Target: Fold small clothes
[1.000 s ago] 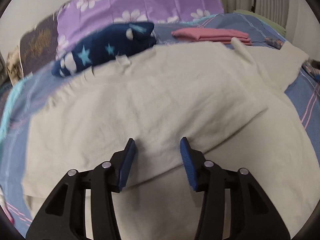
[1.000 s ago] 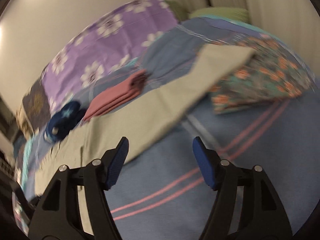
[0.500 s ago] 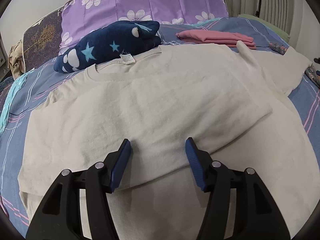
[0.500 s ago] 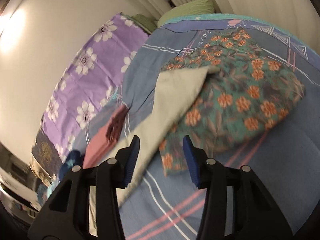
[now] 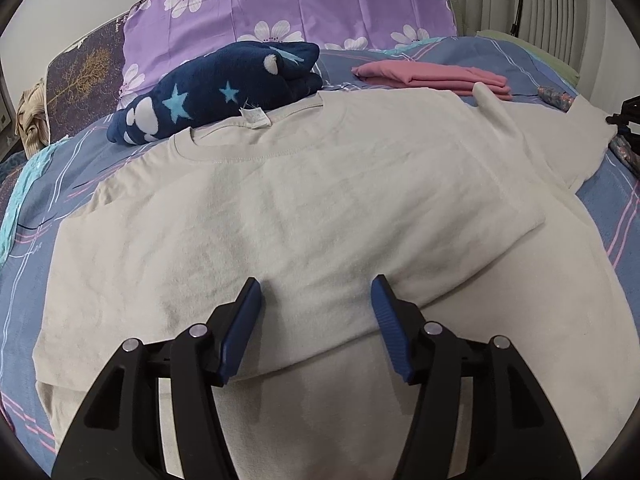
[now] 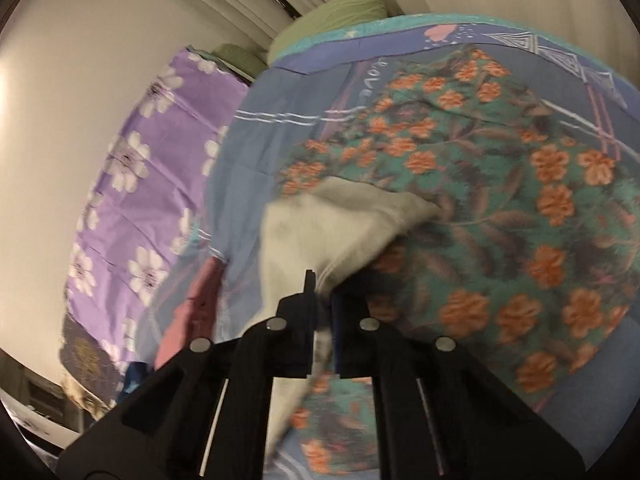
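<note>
The left gripper (image 5: 316, 300) stood wide open, its blue pads poised over the folded cream T-shirt (image 5: 304, 200) spread on the bed (image 5: 60, 168). The right gripper (image 6: 323, 300) was clamped tight on the shirt's sleeve, beside a floral garment (image 6: 500, 208).

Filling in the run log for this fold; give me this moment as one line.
step: fold sleeve | right claw: shut on beige T-shirt sleeve | left claw: open over shirt body | folded pink garment: beyond collar

Right hand-held gripper (image 6: 323, 292) apparently pinches beige shirt (image 6: 340, 224).
</note>
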Available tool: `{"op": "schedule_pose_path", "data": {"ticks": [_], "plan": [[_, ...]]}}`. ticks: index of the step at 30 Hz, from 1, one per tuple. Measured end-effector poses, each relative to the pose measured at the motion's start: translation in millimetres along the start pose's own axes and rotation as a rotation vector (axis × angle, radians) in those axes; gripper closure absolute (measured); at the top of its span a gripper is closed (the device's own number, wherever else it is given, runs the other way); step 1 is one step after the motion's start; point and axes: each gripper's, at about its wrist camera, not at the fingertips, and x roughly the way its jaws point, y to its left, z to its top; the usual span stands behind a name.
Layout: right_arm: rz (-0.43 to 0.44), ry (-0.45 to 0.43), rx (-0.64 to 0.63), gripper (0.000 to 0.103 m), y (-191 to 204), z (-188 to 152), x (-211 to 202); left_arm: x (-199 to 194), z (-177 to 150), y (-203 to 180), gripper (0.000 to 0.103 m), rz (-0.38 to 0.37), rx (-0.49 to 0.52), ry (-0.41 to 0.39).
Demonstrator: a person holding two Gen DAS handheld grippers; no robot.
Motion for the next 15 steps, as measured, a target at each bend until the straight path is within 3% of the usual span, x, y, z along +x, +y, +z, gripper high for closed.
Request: {"op": "schedule_pose_path", "data": {"ticks": [2, 5, 8, 10, 12, 15], "plan": [[0.08, 0.004, -0.034, 0.097, 20, -7, -5, 0, 0, 2, 0.044, -0.012, -0.01, 0.0], [0.264, 0.064, -0.169, 0.097, 86, -43, -18, 1, 0, 3, 0.044, -0.021, -0.019, -0.001], [0.442, 0.172, -0.312, 0.097, 146, -102, -32, 1, 0, 4, 0.044, -0.031, -0.026, -0.004], [0.542, 0.249, -0.474, 0.097, 191, -165, -44, 0, 0, 6, 0.043, -0.043, -0.036, -0.005], [0.583, 0.317, -0.638, 0.097, 219, -234, -50, -1, 0, 13, 0.041, -0.087, -0.068, -0.01], [0.51, 0.45, -0.821, 0.097, 228, -321, -34, -5, -3, 33, 0.04, -0.207, -0.166, -0.031]]}}
